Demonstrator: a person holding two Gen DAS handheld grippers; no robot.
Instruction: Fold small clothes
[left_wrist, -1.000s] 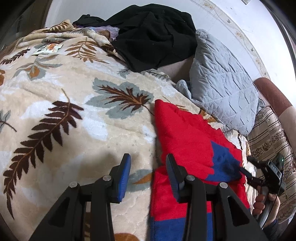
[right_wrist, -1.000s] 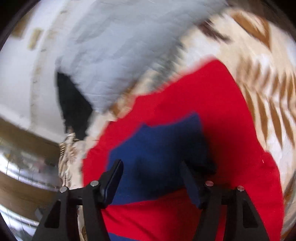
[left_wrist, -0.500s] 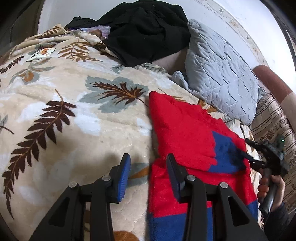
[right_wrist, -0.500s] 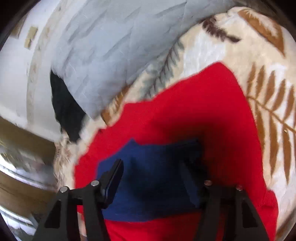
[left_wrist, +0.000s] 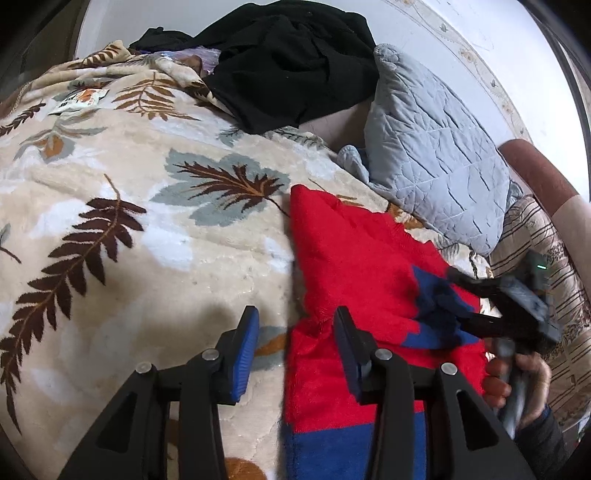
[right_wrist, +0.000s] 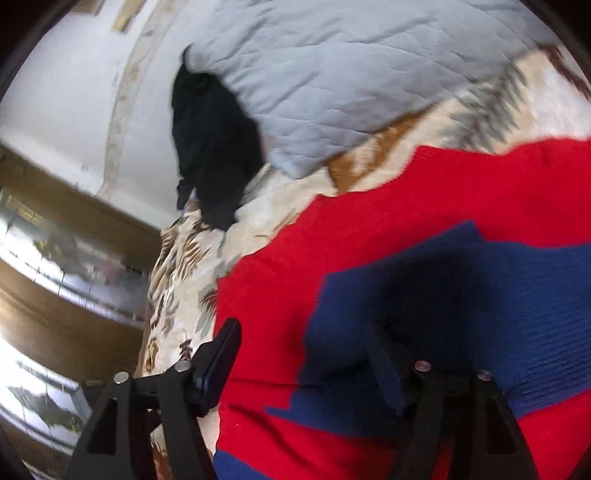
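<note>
A red-and-blue sweater (left_wrist: 354, 266) lies on a bed, spread over a cream blanket (left_wrist: 122, 229) printed with brown and grey leaves. It sits toward the blanket's right side in the left wrist view, just below a grey quilted pillow (left_wrist: 432, 158). A heap of black clothes (left_wrist: 291, 62) rests farther back, against the white wall, well apart from the sweater.

The left hand-held gripper (left_wrist: 295, 339) hangs low over the sweater's left edge. Its jaws have just been opening a little and stand apart. The edge of the red cloth runs between them, but the blue pads (left_wrist: 245, 350) do not press on it: one is over the blanket, the other over the red knit.

The right hand-held gripper (right_wrist: 306, 354) is at the sweater's far side, by a blue patch (right_wrist: 461, 291). Its jaws have also just been opening and are wide. Red and blue knit lies between and under them; the right finger is dark against the blue cloth, and no pinch on the fabric shows. In the left wrist view a hand (left_wrist: 517, 380) grips this gripper's handle at the sweater's right edge.
</note>
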